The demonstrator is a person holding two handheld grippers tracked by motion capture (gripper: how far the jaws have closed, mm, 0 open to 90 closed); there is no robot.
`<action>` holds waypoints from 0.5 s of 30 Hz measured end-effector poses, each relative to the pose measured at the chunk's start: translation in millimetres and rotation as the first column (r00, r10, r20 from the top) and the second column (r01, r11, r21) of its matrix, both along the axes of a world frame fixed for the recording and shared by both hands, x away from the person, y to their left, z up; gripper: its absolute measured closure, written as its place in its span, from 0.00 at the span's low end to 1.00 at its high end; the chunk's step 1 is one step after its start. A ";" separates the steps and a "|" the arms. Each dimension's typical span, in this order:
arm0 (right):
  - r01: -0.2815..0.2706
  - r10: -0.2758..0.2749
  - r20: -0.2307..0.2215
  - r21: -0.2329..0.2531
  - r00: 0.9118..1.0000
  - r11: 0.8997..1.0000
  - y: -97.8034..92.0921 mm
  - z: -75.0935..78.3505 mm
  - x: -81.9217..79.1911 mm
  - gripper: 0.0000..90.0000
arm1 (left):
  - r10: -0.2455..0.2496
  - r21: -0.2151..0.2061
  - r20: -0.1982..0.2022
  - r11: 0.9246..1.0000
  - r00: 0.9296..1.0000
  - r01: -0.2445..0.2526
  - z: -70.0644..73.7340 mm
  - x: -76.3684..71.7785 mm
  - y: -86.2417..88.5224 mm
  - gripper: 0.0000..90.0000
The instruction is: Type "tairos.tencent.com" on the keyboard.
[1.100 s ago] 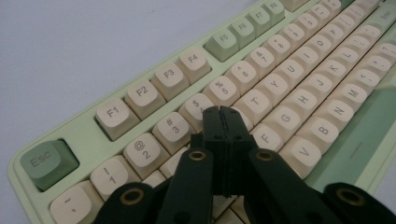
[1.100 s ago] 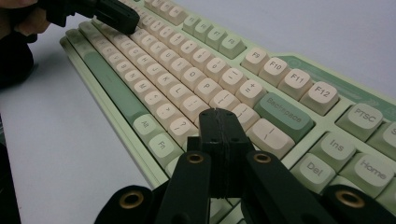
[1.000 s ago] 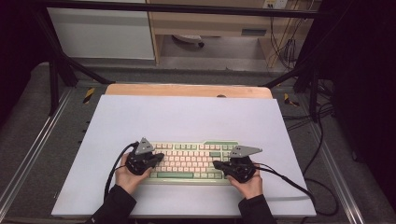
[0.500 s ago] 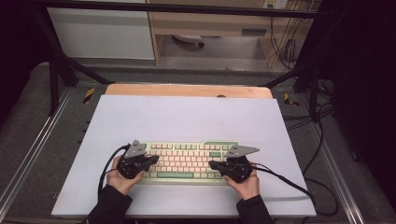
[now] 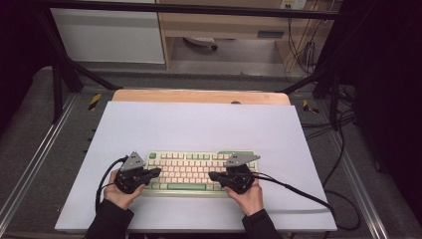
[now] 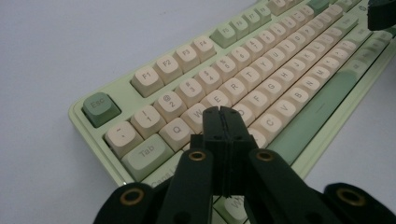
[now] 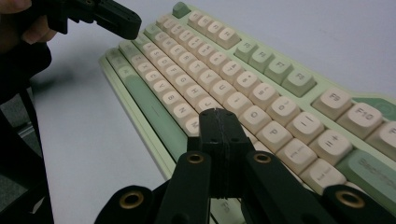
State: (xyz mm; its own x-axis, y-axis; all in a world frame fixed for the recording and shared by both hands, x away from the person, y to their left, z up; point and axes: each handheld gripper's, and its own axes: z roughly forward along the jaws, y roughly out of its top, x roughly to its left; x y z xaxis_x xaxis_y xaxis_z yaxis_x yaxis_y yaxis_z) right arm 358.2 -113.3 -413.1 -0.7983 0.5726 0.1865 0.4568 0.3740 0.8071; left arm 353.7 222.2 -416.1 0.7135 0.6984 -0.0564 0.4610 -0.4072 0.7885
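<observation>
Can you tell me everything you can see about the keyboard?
The keyboard has a pale green case that looks like plastic, cream letter keys, and darker green keys such as Esc, Tab and the long space bar. It lies flat near the front edge of the white table. The left hand-held gripper and the right hand-held gripper, jaws shut, hover over its two ends.

Pale lavender-white sheet (image 5: 199,124) covers the tabletop; light wooden table edge (image 5: 199,96) shows along its far side. Grey carpeted floor (image 5: 40,149) surrounds it. Metal rails (image 5: 30,159) run along both sides, black frame struts (image 5: 74,74) angle down behind. White cabinet panel (image 5: 107,35) at back left, light wood shelf unit (image 5: 224,25) beside it. Black cables (image 5: 298,45) hang at right. Dim surroundings, table brightly lit.
</observation>
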 end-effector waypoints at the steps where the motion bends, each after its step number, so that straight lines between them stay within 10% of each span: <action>1: -0.003 0.003 -0.004 0.004 1.000 1.000 3.2 -0.3 0.3 1.00 | 0.001 0.000 0.001 1.000 1.000 -0.001 0.0 -0.1 0.7 1.00; 15: -0.022 0.022 -0.024 0.011 0.999 1.000 40.6 -12.0 6.3 1.00 | 0.010 -0.006 -0.003 1.000 1.000 -0.010 -1.0 0.7 5.0 1.00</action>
State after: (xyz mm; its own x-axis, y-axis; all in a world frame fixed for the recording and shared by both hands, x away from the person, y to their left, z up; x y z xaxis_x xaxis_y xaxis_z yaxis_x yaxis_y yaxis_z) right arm 364.5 -72.7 -425.0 -0.8057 0.5532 0.2119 0.4683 0.3757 0.7997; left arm 354.4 227.3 -417.1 0.7062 0.7052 -0.0622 0.4671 -0.3982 0.7895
